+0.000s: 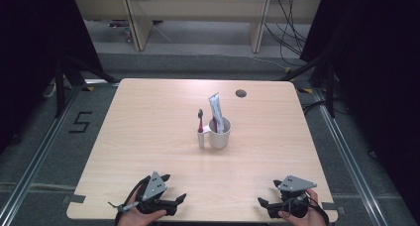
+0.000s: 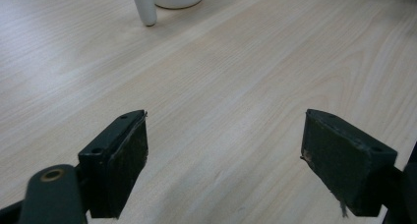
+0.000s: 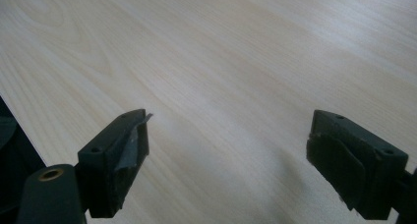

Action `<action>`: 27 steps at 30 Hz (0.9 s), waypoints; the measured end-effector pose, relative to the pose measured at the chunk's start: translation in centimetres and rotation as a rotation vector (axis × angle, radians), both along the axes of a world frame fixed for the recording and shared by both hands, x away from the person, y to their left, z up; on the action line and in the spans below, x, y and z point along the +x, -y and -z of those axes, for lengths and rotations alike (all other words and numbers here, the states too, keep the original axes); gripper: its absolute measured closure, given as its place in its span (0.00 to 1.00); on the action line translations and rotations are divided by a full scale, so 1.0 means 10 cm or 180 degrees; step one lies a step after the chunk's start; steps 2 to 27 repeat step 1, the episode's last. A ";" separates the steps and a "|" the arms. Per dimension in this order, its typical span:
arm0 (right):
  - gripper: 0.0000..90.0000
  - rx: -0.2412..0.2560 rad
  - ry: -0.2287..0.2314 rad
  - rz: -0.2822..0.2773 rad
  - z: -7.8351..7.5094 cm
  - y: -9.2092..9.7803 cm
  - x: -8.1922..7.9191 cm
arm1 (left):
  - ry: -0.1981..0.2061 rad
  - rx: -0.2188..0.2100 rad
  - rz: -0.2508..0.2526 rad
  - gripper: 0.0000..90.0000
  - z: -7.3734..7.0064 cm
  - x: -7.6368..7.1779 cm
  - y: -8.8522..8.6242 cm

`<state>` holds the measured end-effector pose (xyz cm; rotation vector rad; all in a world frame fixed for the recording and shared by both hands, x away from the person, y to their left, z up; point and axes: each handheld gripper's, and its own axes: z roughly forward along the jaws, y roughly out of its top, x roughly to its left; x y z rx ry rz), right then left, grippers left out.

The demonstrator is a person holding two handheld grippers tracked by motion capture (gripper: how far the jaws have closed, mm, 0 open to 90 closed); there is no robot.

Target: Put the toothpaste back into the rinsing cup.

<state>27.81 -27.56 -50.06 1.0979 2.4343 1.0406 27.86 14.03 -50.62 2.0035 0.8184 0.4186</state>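
on pale wood table (image 1: 148,132), white cup (image 1: 219,133); both grippers' fingers apart, empty.

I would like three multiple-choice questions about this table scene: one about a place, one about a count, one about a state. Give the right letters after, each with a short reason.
1. Where does the toothpaste tube stand?
A. flat on the table
B. inside the white cup
C. in a gripper

2. How many things stand in or at the cup?
A. two
B. four
C. none

3. How are the jaws of the left gripper?
A. shut on the toothbrush
B. shut on nothing
C. open

Answers:
1 B, the tube rises upright out of the cup.
2 A, the tube and the toothbrush at its handle side.
3 C, a wide gap of bare table lies between them.
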 end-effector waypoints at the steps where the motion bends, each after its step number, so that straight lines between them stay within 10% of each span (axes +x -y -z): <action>1: 0.19 -0.0009 0.0026 -0.0058 0.01 0.01 0.01 | 0.0000 -0.0001 0.0001 0.19 0.00 0.00 0.00; 27: 0.19 -0.0009 0.0026 -0.0058 0.01 0.01 0.01 | 0.0000 -0.0001 0.0001 0.19 0.00 0.00 0.00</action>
